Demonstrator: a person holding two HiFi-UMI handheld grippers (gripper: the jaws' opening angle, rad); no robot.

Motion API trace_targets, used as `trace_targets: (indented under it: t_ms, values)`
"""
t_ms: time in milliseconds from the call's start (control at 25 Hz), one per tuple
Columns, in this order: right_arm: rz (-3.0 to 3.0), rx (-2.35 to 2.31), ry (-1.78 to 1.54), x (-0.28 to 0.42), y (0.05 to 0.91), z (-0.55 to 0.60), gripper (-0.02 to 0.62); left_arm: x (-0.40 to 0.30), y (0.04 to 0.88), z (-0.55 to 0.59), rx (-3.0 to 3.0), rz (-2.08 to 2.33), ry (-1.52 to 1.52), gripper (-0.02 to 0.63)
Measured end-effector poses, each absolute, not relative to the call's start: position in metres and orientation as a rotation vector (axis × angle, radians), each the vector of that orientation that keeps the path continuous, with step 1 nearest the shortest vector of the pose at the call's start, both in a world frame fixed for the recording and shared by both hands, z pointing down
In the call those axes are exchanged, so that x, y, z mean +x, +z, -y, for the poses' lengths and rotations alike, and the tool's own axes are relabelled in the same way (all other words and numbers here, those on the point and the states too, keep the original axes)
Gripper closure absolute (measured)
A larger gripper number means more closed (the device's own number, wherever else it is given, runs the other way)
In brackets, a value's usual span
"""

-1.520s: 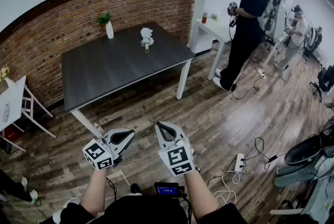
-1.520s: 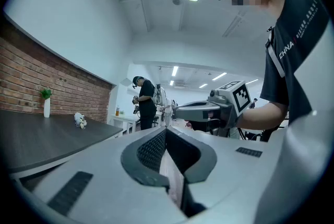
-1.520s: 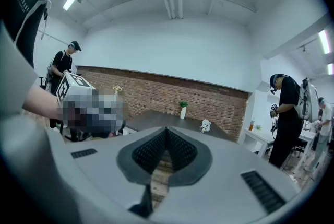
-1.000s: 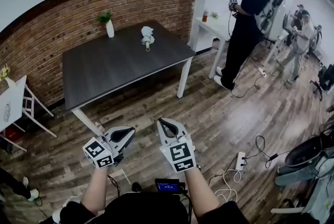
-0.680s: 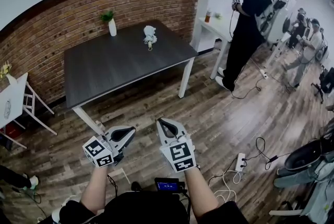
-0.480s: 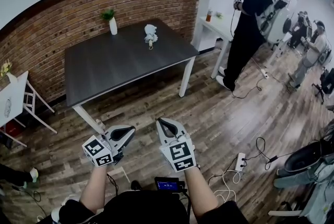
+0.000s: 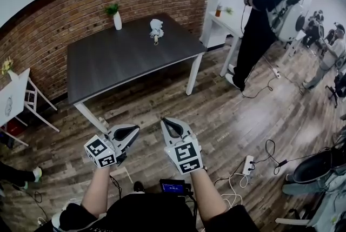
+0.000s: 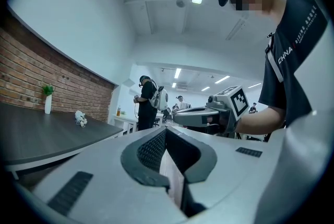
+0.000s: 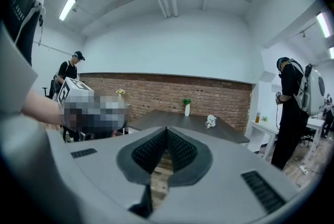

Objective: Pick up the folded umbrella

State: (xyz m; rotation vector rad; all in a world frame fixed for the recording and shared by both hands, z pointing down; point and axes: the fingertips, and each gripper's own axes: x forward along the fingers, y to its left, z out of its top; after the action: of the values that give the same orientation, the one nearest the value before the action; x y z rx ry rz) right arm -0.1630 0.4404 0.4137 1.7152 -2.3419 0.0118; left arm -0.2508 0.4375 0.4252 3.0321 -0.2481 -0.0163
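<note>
Moved: the head view has tipped a little, so the table [image 7: 124, 66] and the umbrella [image 7: 155, 28] on it sit slightly higher in it than a moment ago. The person in black [image 7: 258, 14] has drifted toward the upper right. Both grippers keep their place low in the view, over the wood floor.
Not changed: the stretch of floor between the grippers and the table; nothing on the table top has been touched.
Umbrella: a small pale bundle with a light-brown handle end. It lies on the far part of the dark table top, toward the right back corner, apart from the white vase [image 7: 117, 20] holding a green plant.
Left gripper [image 7: 125, 132]: fingers together with the tips meeting, and nothing between them. Its own view looks across at the other gripper, with the table off to the left.
Right gripper [image 7: 172, 127]: fingers together at the tips, with only floor showing through the slit behind them, so it is empty. Its view faces the table, and the umbrella shows small beyond the jaws.
Meaning for the task: the pick-up has not started. By my reading the person still has to walk up to the table, then open one gripper before closing it round the bundle.
Watch for: the power strip [image 7: 248, 165] and loose cables on the floor to the right.
</note>
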Motion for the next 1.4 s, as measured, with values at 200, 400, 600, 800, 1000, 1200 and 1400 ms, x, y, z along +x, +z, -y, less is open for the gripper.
trace_targets:
  t_ms: [200,400,600,800,1000,1200,1400]
  values:
    - [2.354,1.697,0.026,-0.147,0.419,-0.447,0.588,-0.236,0.433,-0.444,3.022,0.272,0.0,0.604]
    - [2.359,1.694,0.043,-0.125,0.425,-0.457,0.588,-0.22,0.446,-0.454,3.013,0.298,0.034,0.603]
    - [2.362,1.694,0.087,-0.107,0.434,-0.462,0.588,-0.211,0.454,-0.46,2.991,0.331,0.055,0.603]
    - [2.351,1.687,0.125,-0.1,0.443,-0.454,0.588,-0.206,0.458,-0.451,2.981,0.314,0.058,0.604]
    - [2.333,1.721,0.144,-0.093,0.447,-0.424,0.588,-0.197,0.458,-0.418,2.976,0.273,0.048,0.603]
    - [2.275,1.761,0.135,-0.073,0.448,-0.382,0.588,-0.182,0.463,-0.366,2.98,0.235,0.029,0.603]
    - [2.23,1.813,0.108,-0.058,0.435,-0.325,0.588,-0.169,0.455,-0.306,2.985,0.184,-0.003,0.603]
